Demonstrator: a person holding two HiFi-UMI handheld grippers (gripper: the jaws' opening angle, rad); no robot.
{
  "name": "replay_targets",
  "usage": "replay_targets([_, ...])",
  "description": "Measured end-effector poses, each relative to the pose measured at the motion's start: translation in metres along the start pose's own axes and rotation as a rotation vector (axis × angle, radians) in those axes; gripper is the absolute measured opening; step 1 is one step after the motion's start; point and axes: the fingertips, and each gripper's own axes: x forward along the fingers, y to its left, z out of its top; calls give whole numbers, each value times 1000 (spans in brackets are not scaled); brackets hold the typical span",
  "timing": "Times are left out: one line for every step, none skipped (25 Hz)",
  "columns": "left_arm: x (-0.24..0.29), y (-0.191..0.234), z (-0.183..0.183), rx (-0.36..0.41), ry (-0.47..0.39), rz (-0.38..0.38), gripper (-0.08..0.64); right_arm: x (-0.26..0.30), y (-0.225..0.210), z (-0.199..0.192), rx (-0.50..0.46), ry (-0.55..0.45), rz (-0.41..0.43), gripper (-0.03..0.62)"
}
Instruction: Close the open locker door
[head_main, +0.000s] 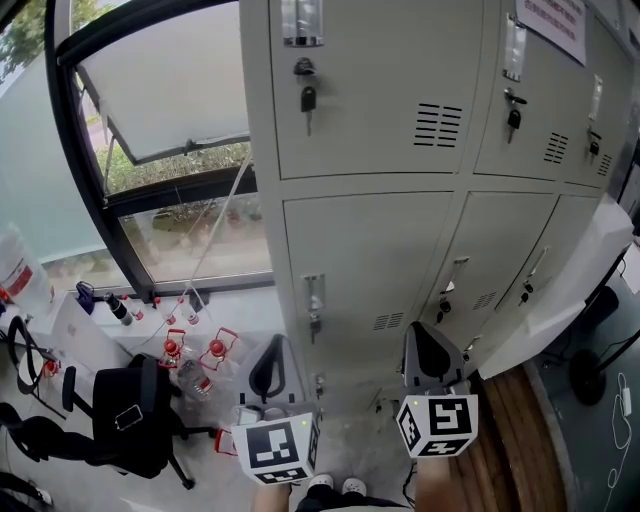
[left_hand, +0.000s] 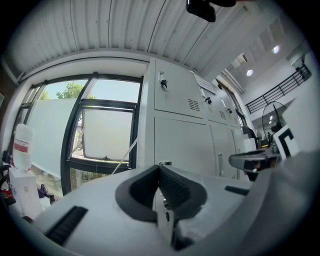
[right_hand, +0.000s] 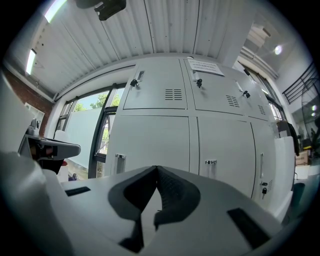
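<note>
Lockers (head_main: 370, 100) by the window (head_main: 170, 90) fill your view with the open door (head_main: 560, 290) sticking out lower right, and since left gripper (head_main: 265, 372) and right gripper (head_main: 432, 352) fingers are both pressed together, empty, I'd push its outer face flat with the right one.

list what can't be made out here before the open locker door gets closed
- Inside of the locker behind the open pale grey metal locker door: in the head view the swung-out door itself covers it.
- Print on the white paper notice: cut off by the top edge in the head view and too small to read in the right gripper view.
- Labels on the clear plastic bottles with red caps: too small in the head view.
</note>
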Motion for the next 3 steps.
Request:
replay_targets([0,0,1,-4,0,0,2,0,0,1,-1,-1,0,18])
replay_targets([0,-1,2,-11,1,-1,2,0,0,2,-1,-2,0,18])
replay_targets([0,-2,2,-18,2,-1,2,0,-1,2,-1,-3,0,18])
